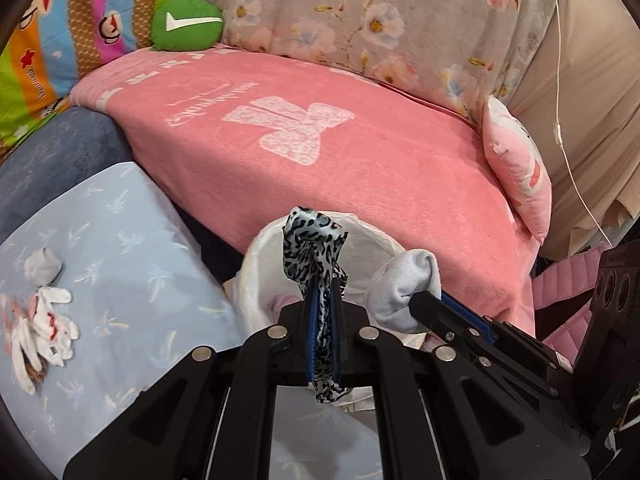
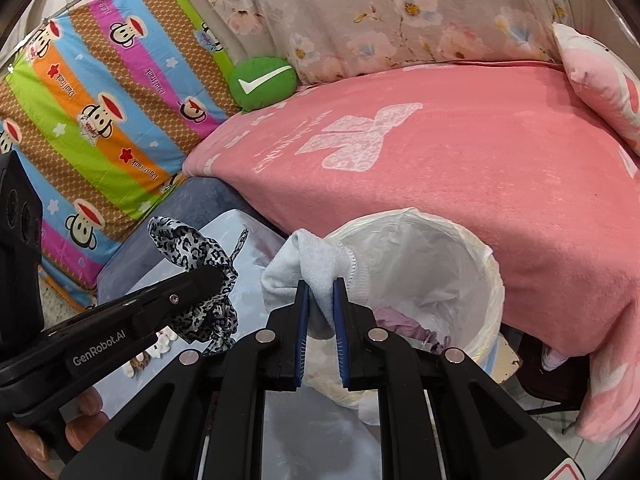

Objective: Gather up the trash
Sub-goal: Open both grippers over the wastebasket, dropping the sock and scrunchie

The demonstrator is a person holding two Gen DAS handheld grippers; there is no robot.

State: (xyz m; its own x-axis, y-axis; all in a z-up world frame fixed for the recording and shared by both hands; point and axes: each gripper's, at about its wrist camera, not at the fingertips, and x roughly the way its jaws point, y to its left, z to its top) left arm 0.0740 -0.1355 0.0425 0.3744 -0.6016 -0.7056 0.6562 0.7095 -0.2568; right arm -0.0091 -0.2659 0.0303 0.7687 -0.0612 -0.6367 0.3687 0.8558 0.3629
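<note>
My left gripper (image 1: 323, 280) is shut on a leopard-print satin cloth (image 1: 310, 240) and holds it over the near rim of a white-lined trash bin (image 1: 256, 264). My right gripper (image 2: 321, 286) is shut on a white sock (image 2: 308, 258), held at the bin's (image 2: 480, 276) left rim. The right gripper also shows in the left wrist view (image 1: 424, 300) with the sock (image 1: 400, 284). The left gripper shows in the right wrist view (image 2: 208, 280) with the leopard cloth (image 2: 192, 248). Purple trash (image 2: 396, 322) lies in the bin.
A pink blanket (image 1: 340, 160) covers the bed behind the bin. A light blue patterned surface (image 1: 120, 248) at the left holds a grey wad (image 1: 42, 266) and white crumpled scraps (image 1: 44, 328). A green round cushion (image 1: 186, 24) and a pink pillow (image 1: 516, 164) lie on the bed.
</note>
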